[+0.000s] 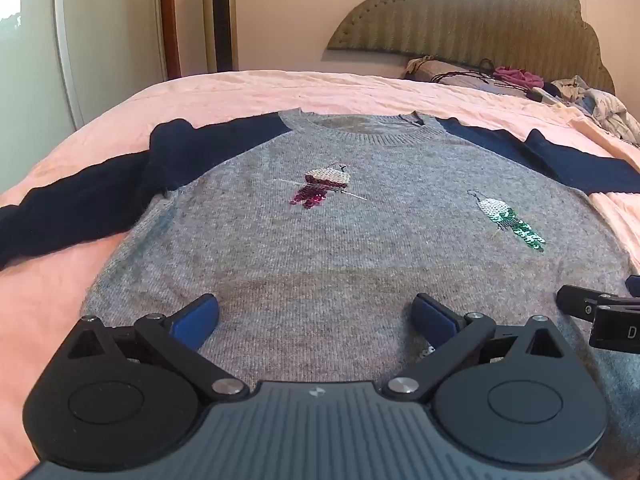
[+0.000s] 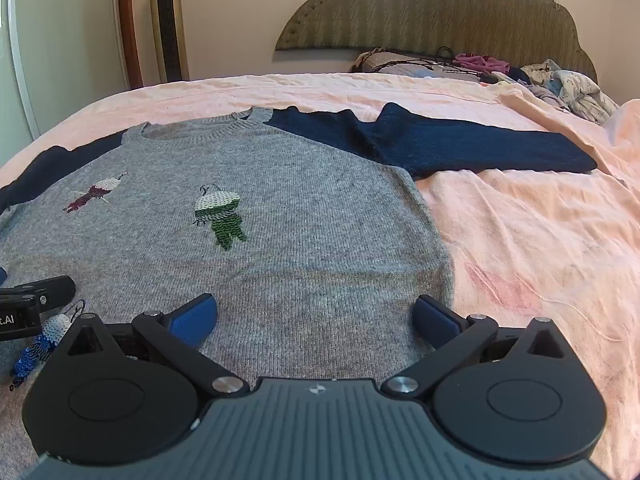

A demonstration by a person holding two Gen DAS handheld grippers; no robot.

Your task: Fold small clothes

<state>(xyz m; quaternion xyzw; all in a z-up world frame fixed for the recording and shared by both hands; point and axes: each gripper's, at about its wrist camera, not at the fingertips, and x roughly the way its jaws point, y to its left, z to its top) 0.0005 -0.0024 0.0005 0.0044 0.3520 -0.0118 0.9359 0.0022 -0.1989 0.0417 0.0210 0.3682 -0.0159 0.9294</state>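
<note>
A small grey knit sweater [image 1: 320, 248] with navy sleeves and sequin birds lies flat, front up, on the pink bed sheet [image 1: 240, 92]. It also shows in the right wrist view [image 2: 280, 240]. The left sleeve [image 1: 80, 200] stretches out to the left, the right sleeve [image 2: 460, 144] to the right. My left gripper [image 1: 316, 320] is open and empty, low over the sweater's lower left part. My right gripper [image 2: 316, 320] is open and empty over the lower right part, near the side edge. Each gripper shows at the edge of the other's view.
A pile of loose clothes [image 2: 568, 84] and a pillow with cords [image 2: 400, 62] lie by the padded headboard [image 2: 440, 8]. A tall gold tower fan [image 2: 168, 20] stands against the far wall. Bare pink sheet [image 2: 540, 260] extends right of the sweater.
</note>
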